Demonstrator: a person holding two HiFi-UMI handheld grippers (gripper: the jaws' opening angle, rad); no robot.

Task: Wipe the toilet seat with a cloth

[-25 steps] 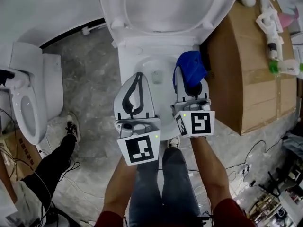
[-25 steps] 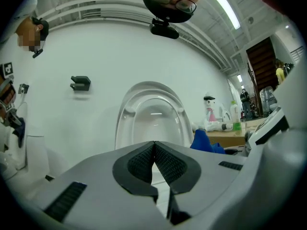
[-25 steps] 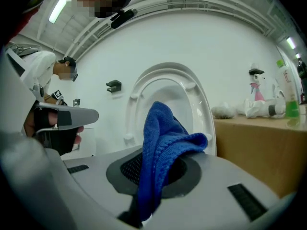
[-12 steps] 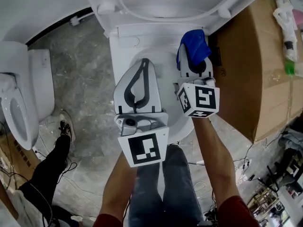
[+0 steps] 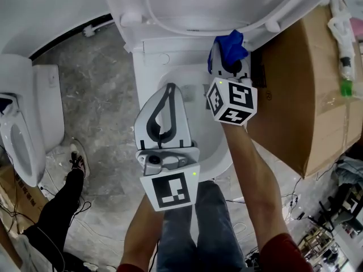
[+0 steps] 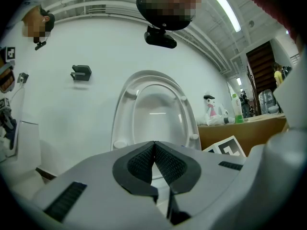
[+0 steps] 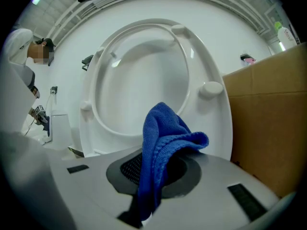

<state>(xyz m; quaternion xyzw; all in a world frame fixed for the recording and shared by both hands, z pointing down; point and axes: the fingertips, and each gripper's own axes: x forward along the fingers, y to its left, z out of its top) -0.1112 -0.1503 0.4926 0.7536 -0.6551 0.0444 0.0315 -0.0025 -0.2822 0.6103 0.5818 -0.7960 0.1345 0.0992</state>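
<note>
1. The left gripper [image 5: 169, 89] is hovering over the left part of the white ceramic toilet bowl [image 5: 148, 67]. Its fingers [image 6: 139, 163] are pressing together, with nothing between them.
2. The right gripper [image 5: 229, 61] is pointing at the far right corner of the bowl, and its fingers [image 7: 128, 169] are clamping a blue knitted cloth [image 7: 160, 133].
3. The cloth is sticking up out of these fingers, folded over, and its top is drooping toward the right.
4. The white plastic toilet seat [image 7: 199, 71] is standing raised just beyond the cloth, with its underside and small bumpers facing the grippers. Whether the cloth is touching it, I cannot tell.
5. A brown cardboard box [image 5: 295, 95] is standing just right of the toilet, on the grey stone floor [image 5: 102, 106].
6. A second white toilet [image 5: 28, 123] is standing well apart at the left, and a person's leg in dark trousers [image 5: 62, 194] is showing near it.
</note>
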